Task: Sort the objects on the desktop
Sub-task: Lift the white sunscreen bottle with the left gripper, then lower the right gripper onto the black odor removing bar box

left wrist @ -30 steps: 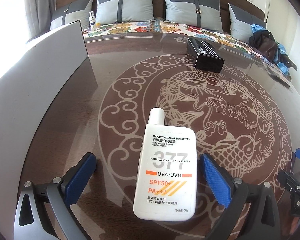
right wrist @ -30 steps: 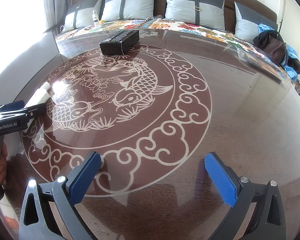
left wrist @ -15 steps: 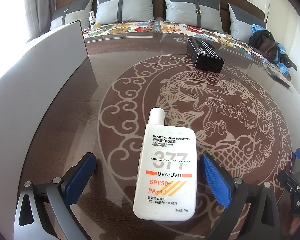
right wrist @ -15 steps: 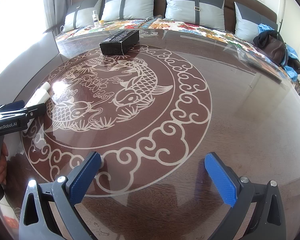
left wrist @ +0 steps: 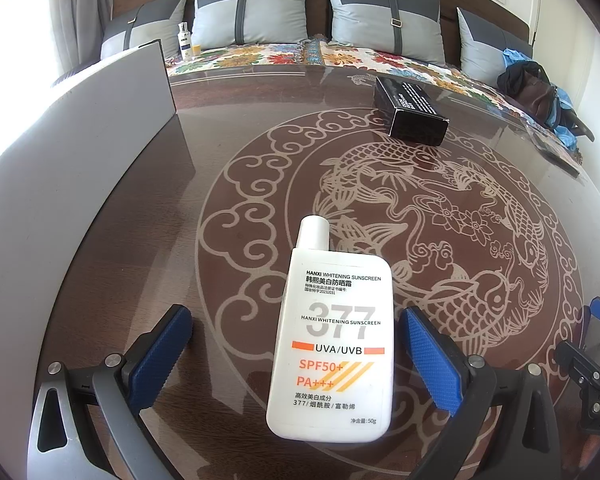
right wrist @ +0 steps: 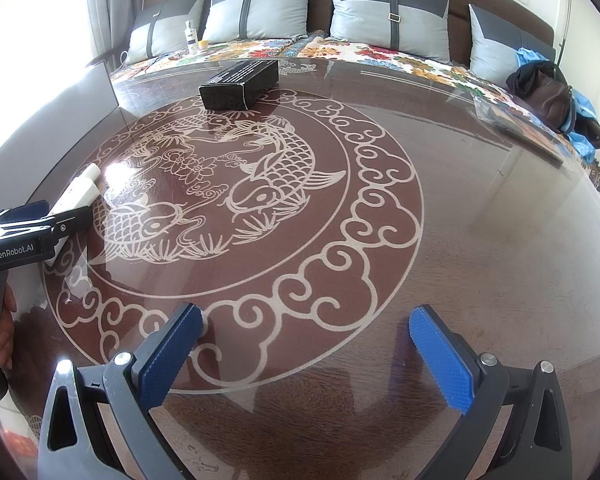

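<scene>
A flat white sunscreen bottle point(left wrist: 332, 336) lies label-up on the glass table, cap pointing away. My left gripper point(left wrist: 296, 344) is open, its blue pads on either side of the bottle's lower half with gaps on both sides. The same bottle point(right wrist: 82, 188) shows at the left of the right wrist view, partly hidden behind the left gripper's body point(right wrist: 24, 236). A black rectangular box point(left wrist: 412, 110) rests near the table's far side point(right wrist: 240, 82). My right gripper point(right wrist: 304, 344) is open over bare table with nothing between its fingers.
A grey upright panel point(left wrist: 68, 152) runs along the table's left side. Behind the table is a sofa with grey cushions point(left wrist: 384, 20), a small white bottle point(left wrist: 185, 40) and a dark bag point(left wrist: 532, 84). A flat dark item point(right wrist: 520, 128) lies near the right edge.
</scene>
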